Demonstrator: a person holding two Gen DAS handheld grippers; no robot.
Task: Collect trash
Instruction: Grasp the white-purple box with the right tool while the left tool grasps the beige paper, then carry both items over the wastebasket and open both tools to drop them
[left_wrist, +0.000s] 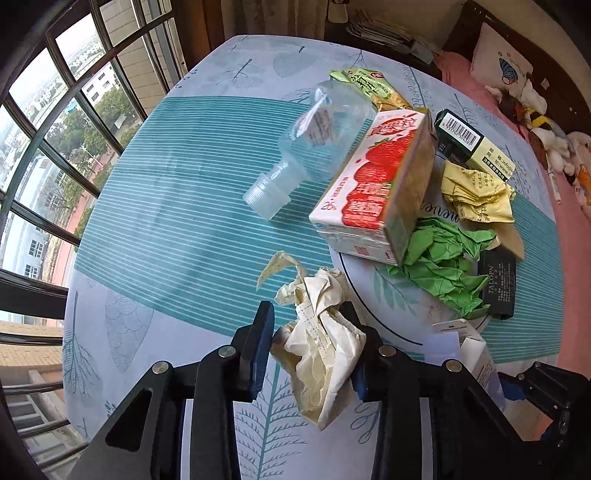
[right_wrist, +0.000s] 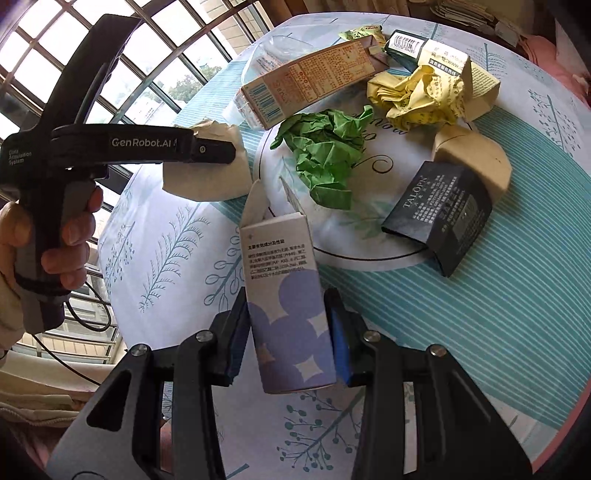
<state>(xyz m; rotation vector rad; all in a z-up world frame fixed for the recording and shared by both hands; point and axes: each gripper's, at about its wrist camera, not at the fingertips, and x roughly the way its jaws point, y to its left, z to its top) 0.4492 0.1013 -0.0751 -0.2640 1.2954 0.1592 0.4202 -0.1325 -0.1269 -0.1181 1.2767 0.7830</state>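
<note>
A round table (left_wrist: 192, 206) is covered by a cloth printed with pale leaf sprigs and crossed by a broad teal band of thin white stripes. A white plate (right_wrist: 343, 251) with a dark ring and a leaf motif is set on the cloth. Tall dark-framed windows (left_wrist: 55, 122) are seen at nine o'clock of the table, with buildings and trees beyond. At two o'clock a pink bedspread (left_wrist: 576, 236) is spread, with a white pillow (left_wrist: 502, 62) and soft toys (left_wrist: 546, 140) lying on it. A stack of papers (left_wrist: 380, 29) is seen at twelve o'clock.
</note>
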